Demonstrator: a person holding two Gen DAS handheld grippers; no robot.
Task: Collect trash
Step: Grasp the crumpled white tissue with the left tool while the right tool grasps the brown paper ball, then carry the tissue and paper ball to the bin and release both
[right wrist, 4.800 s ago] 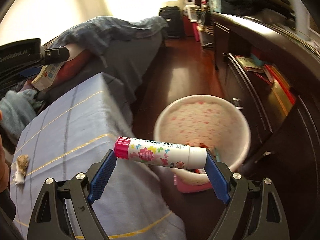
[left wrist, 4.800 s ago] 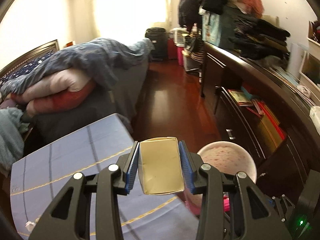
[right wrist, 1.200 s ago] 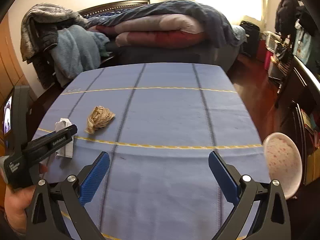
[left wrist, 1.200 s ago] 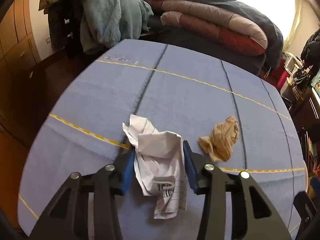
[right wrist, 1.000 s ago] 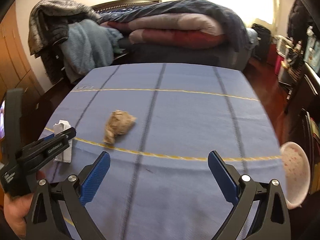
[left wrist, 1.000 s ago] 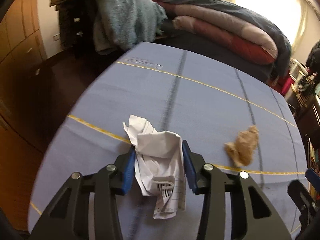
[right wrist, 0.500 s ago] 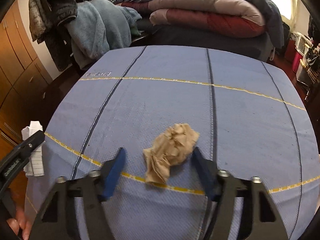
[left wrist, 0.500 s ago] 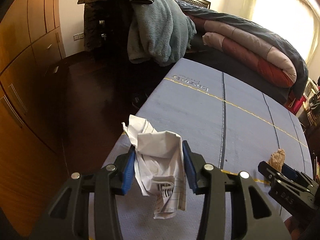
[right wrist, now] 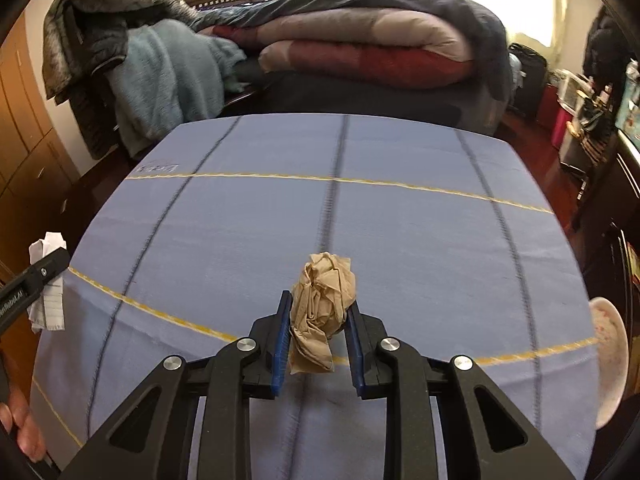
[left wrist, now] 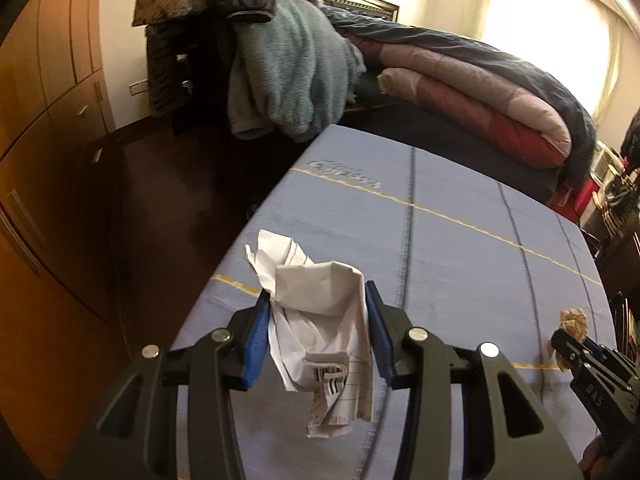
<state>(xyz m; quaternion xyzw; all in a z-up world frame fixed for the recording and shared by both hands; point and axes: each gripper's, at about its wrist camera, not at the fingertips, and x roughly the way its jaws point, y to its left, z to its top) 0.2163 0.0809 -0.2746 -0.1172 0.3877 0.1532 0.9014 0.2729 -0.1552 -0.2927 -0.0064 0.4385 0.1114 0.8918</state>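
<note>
L wrist view, bottom centre: left gripper (left wrist: 316, 334) clamped on a crumpled white paper (left wrist: 320, 320) w/ ruled lines and a barcode strip; blue pads press it from both sides, and a loose tail of the paper hangs below the pads. Beyond it lies the blue tablecloth (left wrist: 460, 248), w/ yellow and dark stripes.

R wrist view, bottom centre: right gripper (right wrist: 318, 330) has just been closing, jaws now narrow, both pads against a crumpled brown paper wad (right wrist: 322, 300) which sits btwn them low over the cloth; can't tell if it's lifted or touching. Same wad shows at lower right of the L view, at the tip of the right gripper.

Lower right edge of R view: pink-speckled bin (right wrist: 610, 360) just past the cloth's edge. Far left edge: the white paper again, in the left gripper's tip, a hand (right wrist: 22, 428) below it.

Farther back: teal fleece (right wrist: 172, 80) at upper left, folded comforter (right wrist: 360, 48) across the top.
</note>
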